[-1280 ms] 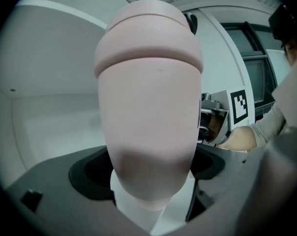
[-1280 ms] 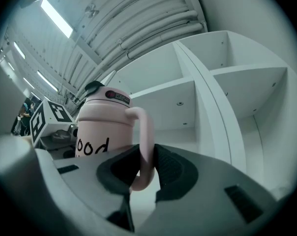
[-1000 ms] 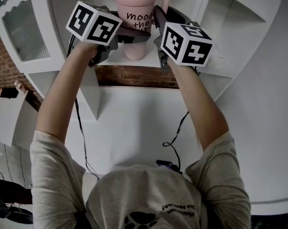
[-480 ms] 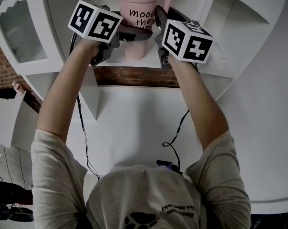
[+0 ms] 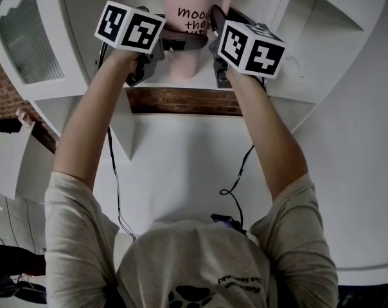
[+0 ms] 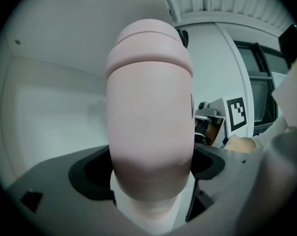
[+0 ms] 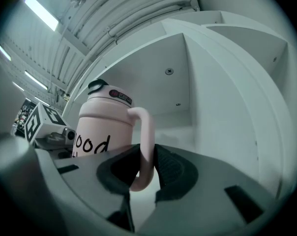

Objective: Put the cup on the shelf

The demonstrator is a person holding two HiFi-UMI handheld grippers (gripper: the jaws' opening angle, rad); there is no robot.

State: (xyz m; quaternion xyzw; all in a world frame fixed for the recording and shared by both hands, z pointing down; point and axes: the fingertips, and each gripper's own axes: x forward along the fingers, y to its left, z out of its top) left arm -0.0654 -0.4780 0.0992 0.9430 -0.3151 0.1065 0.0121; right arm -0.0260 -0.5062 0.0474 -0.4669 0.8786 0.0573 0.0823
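Note:
A pink cup (image 5: 189,19) with black lettering and a side handle is held up at a white shelf compartment (image 5: 157,81). In the left gripper view the cup's pink body (image 6: 149,112) fills the middle. My left gripper (image 6: 151,181) is shut on it, with a dark pad on each side. My right gripper (image 7: 142,173) is shut on the cup's handle (image 7: 144,141), which is pinched between its ribbed pads. In the head view the left gripper (image 5: 180,43) crosses the cup's front and the right gripper (image 5: 216,22) stands at its right side. Whether the cup's base touches the shelf board is hidden.
The shelf unit has more open white compartments (image 5: 322,24) to the right. A cabinet door with ribbed glass (image 5: 27,40) stands at the left. A strip of brick wall (image 5: 181,101) and a white counter (image 5: 181,165) with a black cable (image 5: 236,185) lie below.
Both grippers and the cup have moved up the picture, further into the shelf compartment. The cup's lid now leaves the top edge of the head view.

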